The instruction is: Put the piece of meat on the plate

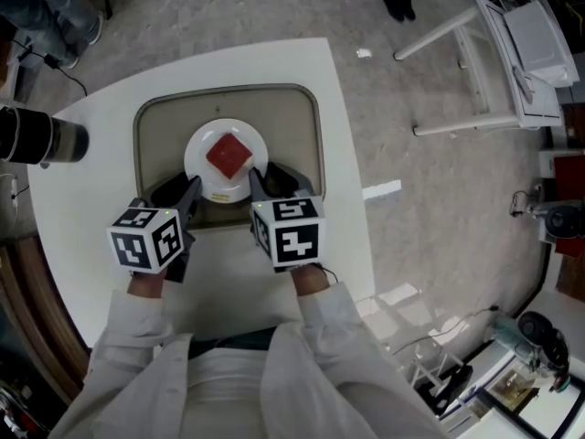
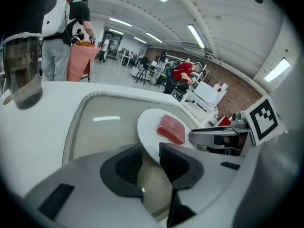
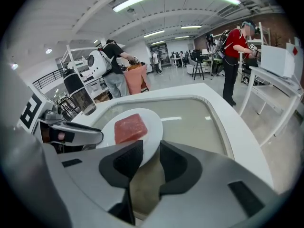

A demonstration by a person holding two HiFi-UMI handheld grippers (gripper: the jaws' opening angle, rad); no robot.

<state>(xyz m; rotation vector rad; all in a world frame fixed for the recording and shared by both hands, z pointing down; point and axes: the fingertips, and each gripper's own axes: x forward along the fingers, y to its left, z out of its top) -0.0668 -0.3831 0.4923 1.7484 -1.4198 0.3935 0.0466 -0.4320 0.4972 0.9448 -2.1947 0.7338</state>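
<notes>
Clenching the plate rim, apparently, left tool and right tool, pinch visible only in gripper views; meat atop.

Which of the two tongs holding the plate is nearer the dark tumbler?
The left tongs, clamped on the plate rim on the side toward the dark tumbler. The right tongs grips the rim farther from it.

Left tool, right tool: both clamped.

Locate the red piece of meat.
In the head view, the red square piece of meat lies centred on the round white plate inside the beige tray, beyond the left tool and right tool.
</notes>
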